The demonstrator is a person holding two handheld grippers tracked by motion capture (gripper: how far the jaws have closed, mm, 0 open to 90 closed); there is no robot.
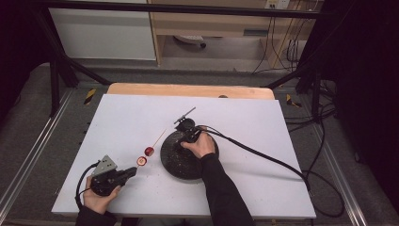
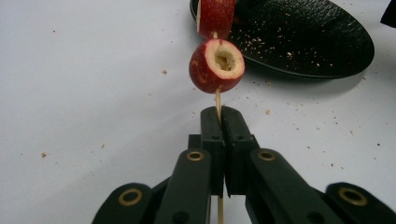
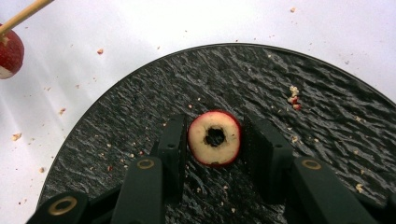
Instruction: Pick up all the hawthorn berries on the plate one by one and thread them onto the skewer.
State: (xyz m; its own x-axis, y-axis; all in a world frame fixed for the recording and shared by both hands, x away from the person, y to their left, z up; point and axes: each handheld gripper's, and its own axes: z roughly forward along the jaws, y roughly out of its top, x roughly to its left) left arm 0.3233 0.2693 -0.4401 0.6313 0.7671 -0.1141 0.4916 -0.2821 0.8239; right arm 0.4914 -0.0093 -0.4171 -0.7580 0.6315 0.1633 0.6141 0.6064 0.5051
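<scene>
My left gripper (image 1: pixel 135 170) (image 2: pixel 221 112) is shut on the end of a thin wooden skewer (image 1: pixel 157 137) (image 2: pixel 217 100) near the table's front left. Two red, cored fruit pieces (image 1: pixel 149 151) (image 1: pixel 141 161) are threaded on it; the nearer piece (image 2: pixel 216 65) shows its pale flesh. My right gripper (image 1: pixel 187 136) (image 3: pixel 215 125) reaches down onto the round black plate (image 1: pixel 176 165) (image 3: pixel 280 74). Its jaws are shut on a cored red fruit slice (image 3: pixel 215 137) that rests on the plate, one jaw on each side.
A white sheet (image 1: pixel 244 127) covers the table, dotted with crumbs around the plate. The wooden table edge (image 1: pixel 188 89) runs along the back. The right gripper's cable (image 1: pixel 263 155) trails across the sheet to the right. Metal frame legs and floor cables stand beyond.
</scene>
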